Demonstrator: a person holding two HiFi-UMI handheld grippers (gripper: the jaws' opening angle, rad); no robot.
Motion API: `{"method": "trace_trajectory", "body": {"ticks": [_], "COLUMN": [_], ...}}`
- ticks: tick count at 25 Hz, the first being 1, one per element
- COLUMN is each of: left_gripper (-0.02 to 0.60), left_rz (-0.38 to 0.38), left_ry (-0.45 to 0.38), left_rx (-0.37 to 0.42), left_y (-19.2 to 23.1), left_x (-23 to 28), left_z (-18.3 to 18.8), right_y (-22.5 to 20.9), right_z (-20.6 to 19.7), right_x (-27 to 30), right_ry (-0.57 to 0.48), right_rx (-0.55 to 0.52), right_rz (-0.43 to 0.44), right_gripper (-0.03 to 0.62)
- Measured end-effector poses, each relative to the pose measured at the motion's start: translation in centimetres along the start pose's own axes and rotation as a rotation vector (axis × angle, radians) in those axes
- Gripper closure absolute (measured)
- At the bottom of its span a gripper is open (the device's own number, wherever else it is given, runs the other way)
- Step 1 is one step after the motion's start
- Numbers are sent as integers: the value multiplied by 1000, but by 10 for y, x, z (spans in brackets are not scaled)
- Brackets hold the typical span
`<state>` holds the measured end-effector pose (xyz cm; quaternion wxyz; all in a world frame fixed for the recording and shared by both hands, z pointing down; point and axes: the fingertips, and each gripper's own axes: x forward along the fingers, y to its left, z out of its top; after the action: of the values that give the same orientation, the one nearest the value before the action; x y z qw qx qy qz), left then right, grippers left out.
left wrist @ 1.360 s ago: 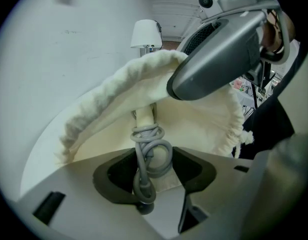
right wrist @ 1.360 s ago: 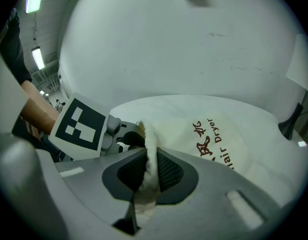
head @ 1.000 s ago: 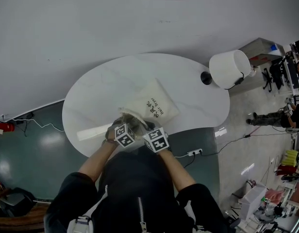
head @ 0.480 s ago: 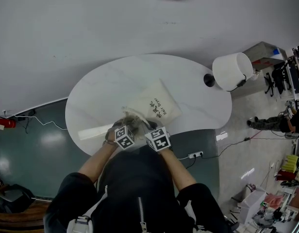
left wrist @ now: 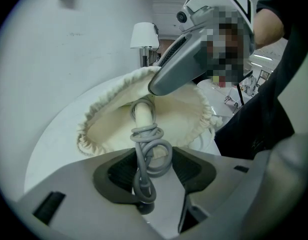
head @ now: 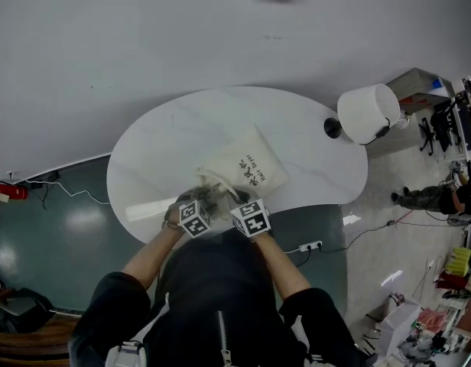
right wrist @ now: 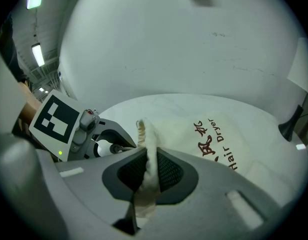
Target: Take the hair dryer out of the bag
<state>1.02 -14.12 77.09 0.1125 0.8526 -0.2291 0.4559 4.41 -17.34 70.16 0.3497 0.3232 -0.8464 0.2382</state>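
A cream drawstring bag printed "Hair Dryer" lies on the white oval table, its mouth toward me. My right gripper is shut on the bag's gathered rim and holds the mouth up. In the left gripper view the mouth gapes wide. The hair dryer's cream handle, wound with grey cord, sticks out of it. My left gripper is shut on that handle and cord. The dryer's head is hidden inside the bag. Both grippers meet at the near table edge.
A white-shaded lamp stands at the table's right end. A power strip and cables lie on the floor beside the table. The table's far half is bare marble.
My left gripper has drawn back slightly from the bag toward me, with the handle in it. The right gripper keeps its hold on the rim in the same place.
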Motion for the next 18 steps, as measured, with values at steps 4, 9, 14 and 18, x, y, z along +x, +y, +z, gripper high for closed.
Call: {"method": "trace_trajectory", "body": {"ticks": [4,9,14,18], "left_gripper": [356,356,356,356], "left_rz": [-1,-1,3,7], "left_ry": [2,7,15,18], "left_rx": [2,-3,-8,-11], "left_y": [-1,-3,-4,-5], "left_x": [-4,-8,-13,-16], "left_z": [-6,-16,-27,-32], "right_y": [2,2,2,3], "right_z": [-1,-2,-3,-3], "right_x": [1,1,2,2], "right_ry": [4,10,10,12], "right_rx": [-5,-15,-15,-17], "right_rz": [-1,0,-5,-9], "right_gripper": [568,568,568,568]}}
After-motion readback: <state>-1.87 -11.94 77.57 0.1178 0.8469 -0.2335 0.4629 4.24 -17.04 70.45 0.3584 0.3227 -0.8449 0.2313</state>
